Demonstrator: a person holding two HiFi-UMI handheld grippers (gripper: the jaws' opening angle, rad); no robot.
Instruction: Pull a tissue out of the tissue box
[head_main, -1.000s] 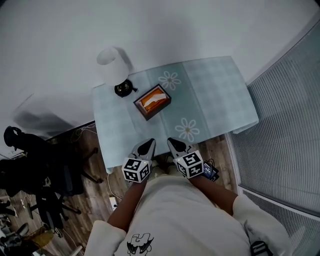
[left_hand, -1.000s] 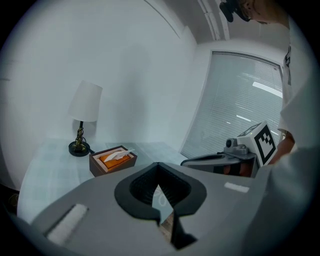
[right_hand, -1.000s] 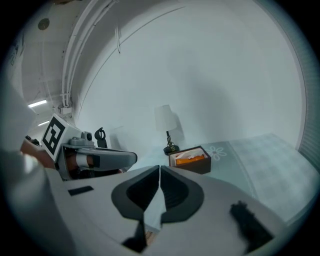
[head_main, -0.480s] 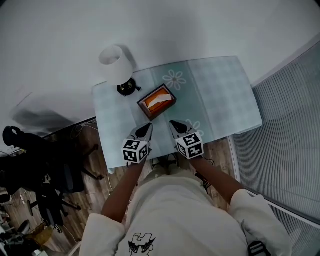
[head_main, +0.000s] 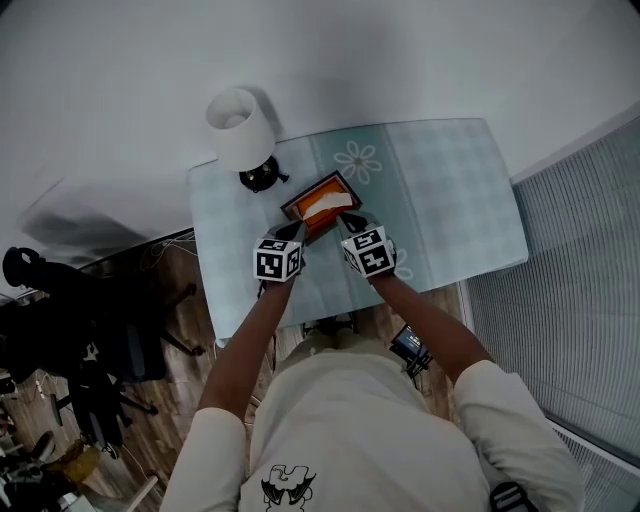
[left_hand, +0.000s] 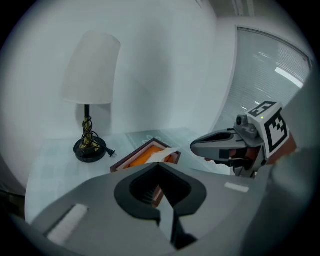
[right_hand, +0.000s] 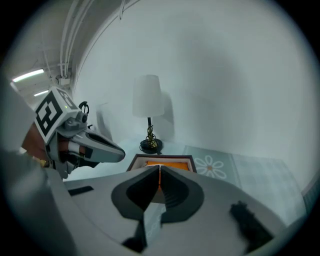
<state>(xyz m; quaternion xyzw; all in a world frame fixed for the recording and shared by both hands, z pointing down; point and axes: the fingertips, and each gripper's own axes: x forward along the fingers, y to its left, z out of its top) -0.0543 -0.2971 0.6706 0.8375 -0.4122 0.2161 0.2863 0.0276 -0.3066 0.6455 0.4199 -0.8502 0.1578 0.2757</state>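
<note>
While the left gripper and right gripper hover, jaws together and empty, beside the brown-rimmed orange tissue box on the pale checked table, the approach seems underway. Next, one must open over the protruding white tissue.

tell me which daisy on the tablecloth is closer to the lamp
The daisy past the tissue box, toward the wall; the other daisy sits nearer the person, partly hidden by the right gripper.
</note>
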